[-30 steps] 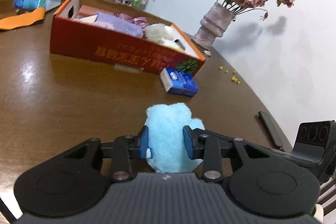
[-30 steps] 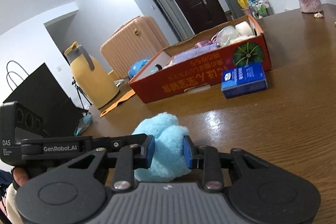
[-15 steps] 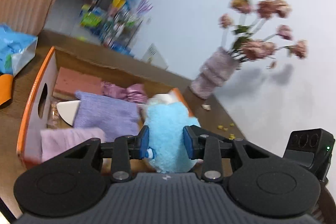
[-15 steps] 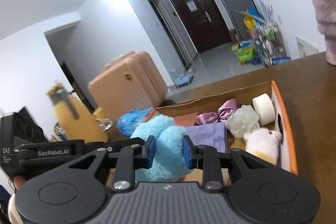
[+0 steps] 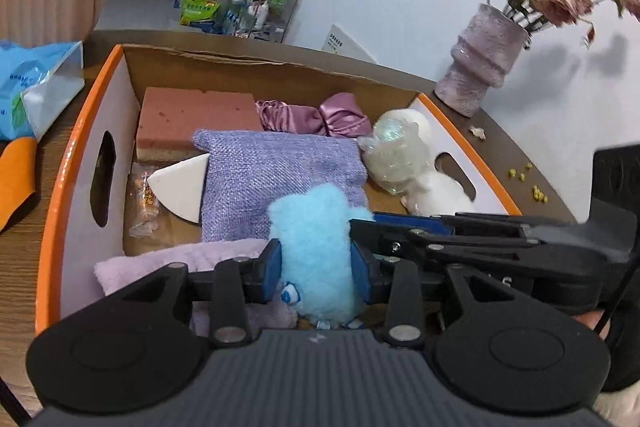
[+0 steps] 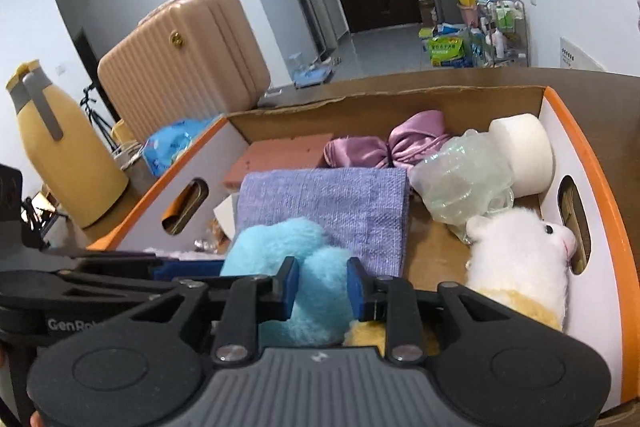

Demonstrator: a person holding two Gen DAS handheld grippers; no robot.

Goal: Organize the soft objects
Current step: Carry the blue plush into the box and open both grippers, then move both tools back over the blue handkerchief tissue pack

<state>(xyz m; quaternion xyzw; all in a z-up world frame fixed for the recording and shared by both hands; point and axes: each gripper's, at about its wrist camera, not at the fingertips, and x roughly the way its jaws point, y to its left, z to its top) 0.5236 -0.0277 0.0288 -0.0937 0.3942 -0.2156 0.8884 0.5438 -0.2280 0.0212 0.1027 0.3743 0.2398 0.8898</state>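
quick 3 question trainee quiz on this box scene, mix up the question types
1. True or false: both grippers, left and right, are shut on the blue plush toy.
2. Multiple choice: the purple woven cloth lies A) inside the orange box B) on the table beside the box C) on the suitcase.
3. Fill in: the plush beside the box's right wall handle hole is ___.

Key: 1 true; 2 A; 3 white

Bare cardboard floor (image 6: 434,247) between purple cloth (image 6: 324,203) and white plush (image 6: 520,263), seemingly open; elsewhere crowded by sponge (image 5: 196,115), satin bow (image 5: 316,115), plastic wad (image 6: 464,179).
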